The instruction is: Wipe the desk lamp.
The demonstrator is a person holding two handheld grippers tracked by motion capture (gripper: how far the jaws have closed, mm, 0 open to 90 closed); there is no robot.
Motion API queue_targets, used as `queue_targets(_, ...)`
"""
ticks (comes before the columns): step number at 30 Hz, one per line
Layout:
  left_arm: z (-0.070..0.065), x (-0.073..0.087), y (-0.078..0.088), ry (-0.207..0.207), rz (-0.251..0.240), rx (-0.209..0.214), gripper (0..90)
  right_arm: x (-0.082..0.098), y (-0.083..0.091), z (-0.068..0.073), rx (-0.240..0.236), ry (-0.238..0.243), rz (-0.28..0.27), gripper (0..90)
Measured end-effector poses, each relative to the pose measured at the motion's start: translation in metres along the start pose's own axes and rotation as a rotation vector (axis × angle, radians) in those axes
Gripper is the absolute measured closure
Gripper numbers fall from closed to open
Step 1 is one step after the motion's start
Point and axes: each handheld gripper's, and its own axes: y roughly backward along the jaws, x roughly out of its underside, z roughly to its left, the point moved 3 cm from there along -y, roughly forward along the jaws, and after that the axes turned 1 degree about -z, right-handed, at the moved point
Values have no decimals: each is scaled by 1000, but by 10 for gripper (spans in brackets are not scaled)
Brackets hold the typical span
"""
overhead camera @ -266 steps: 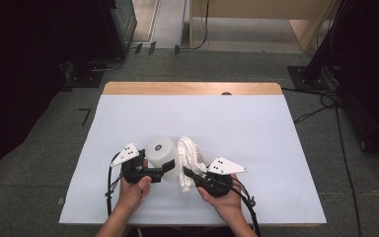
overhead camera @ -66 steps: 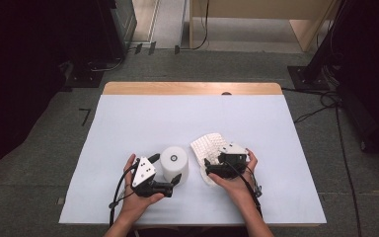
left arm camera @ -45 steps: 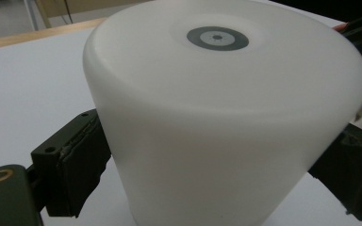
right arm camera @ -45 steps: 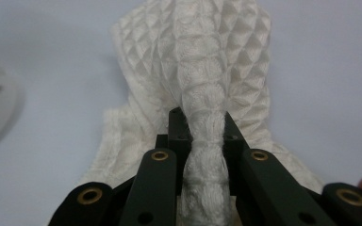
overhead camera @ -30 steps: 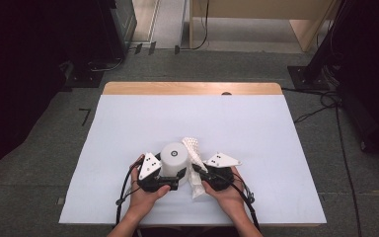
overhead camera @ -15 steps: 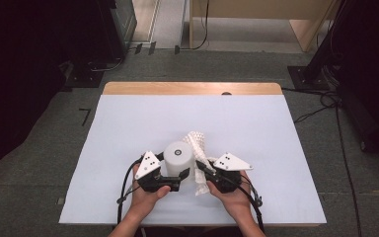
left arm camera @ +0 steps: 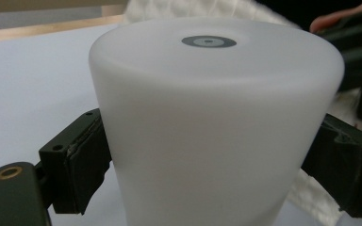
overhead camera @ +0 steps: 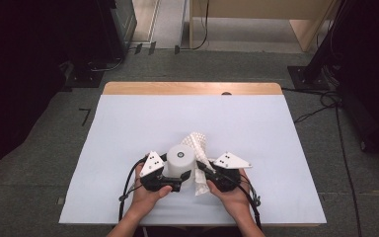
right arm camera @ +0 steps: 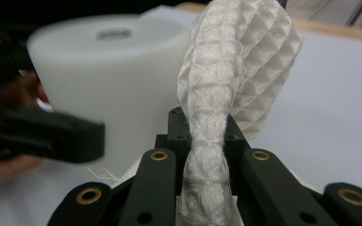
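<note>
A frosted white cylinder (overhead camera: 180, 159) stands upright near the front of the table. My left gripper (overhead camera: 178, 183) comes at it from the left, and its pads (left arm camera: 82, 165) press on both sides of the cylinder's wall (left arm camera: 212, 141), so it is shut on it. A white waffle-weave cloth (overhead camera: 198, 144) rises just right of the cylinder and leans against it. My right gripper (overhead camera: 201, 169) is shut on a bunched strand of this cloth (right arm camera: 245, 52), which runs up between the closed jaws of my right gripper (right arm camera: 202, 129) and fans out above them.
The table carries a pale cover (overhead camera: 128, 128), with a bare wooden strip (overhead camera: 192, 88) along its far edge. Both of the person's hands are at the front edge. Cables (overhead camera: 325, 106) and dark stands lie on the floor to the right and behind.
The cloth's free end has spread wider beside the cylinder and leans a little further right. Both grippers and the cylinder have hardly shifted.
</note>
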Motion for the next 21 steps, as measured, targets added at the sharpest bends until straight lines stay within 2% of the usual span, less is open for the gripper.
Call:
queue_targets(2, -3, -3, 2, -13, -13, 10, 86, -9, 9, 0, -6, 3, -51, 805)
queue_targets(4, -3, -7, 3, -9, -22, 7, 85, -12, 13, 2, -3, 11, -73, 805)
queue_targets(6, 0, -10, 6, 16, -43, 6, 86, -9, 10, 4, 3, 10, -59, 805)
queue_targets(8, 7, -13, 11, 40, -63, 15, 86, 0, 1, 6, -9, 3, -19, 805)
queue_targets(10, 9, -14, 13, 43, -70, 6, 86, 7, -6, 11, -17, 15, 17, 804)
queue_targets(13, 14, -14, 15, 48, -73, 4, 86, 6, -8, 14, -20, 19, 18, 803)
queue_targets(17, 14, -9, 11, 39, -48, -8, 87, -7, 4, 15, -19, 25, -40, 803)
queue_targets(18, 14, -9, 11, 39, -48, -8, 87, -7, 4, 15, -19, 25, -40, 803)
queue_targets(19, 13, -8, 8, 35, -36, -11, 87, -16, 13, 15, -21, 25, -81, 803)
queue_targets(21, 12, -9, 7, 32, -36, -15, 87, -18, 15, 16, -21, 33, -93, 803)
